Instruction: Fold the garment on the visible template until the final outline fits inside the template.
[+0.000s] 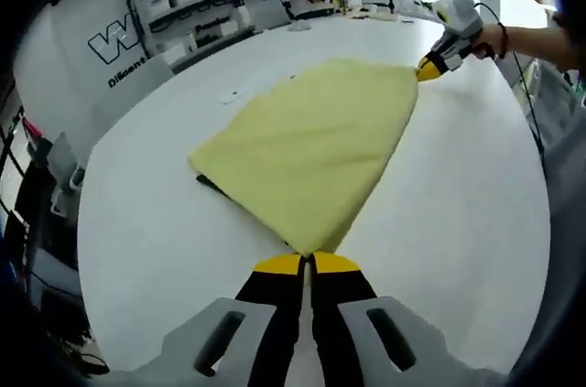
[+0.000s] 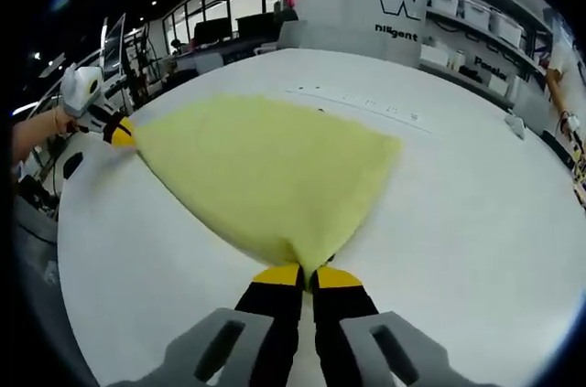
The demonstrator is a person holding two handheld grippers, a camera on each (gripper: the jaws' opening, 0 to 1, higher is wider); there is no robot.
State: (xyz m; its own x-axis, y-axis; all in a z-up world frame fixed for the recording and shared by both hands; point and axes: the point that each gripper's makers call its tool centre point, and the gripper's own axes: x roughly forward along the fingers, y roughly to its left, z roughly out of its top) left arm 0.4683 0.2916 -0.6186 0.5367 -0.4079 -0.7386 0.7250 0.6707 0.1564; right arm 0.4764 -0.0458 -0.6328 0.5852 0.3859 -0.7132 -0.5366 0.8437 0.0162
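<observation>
Black jaws with yellow tips rise nearest in the left gripper view, where the left gripper (image 1: 308, 262) is pinched tight on one corner of the pale yellow, soft-napped cloth garment (image 1: 311, 145). At the far right of that view the right gripper (image 1: 430, 67), held in a person's hand (image 1: 490, 39), grips the opposite corner. In the right gripper view its own jaws are likewise closed flat on the fabric with no gap between the tips, and the garment fans away toward the left gripper at the far left.

The garment lies spread on the smooth white round table (image 1: 458, 222), already doubled by the look of its thick near edge. A thin dark strip (image 1: 212, 186) shows under its left edge; this may be the template, though too little shows to be sure.

To do this fold well, I judge both corners should be lifted together and kept taut, carried across evenly so the edge between them stays straight, then laid down within the outline before either grip lets go. The cloth looks fleecy and limp, likely to sag and crease if one side lags; the glossy table offers little friction, so dragging could shift the whole piece
</observation>
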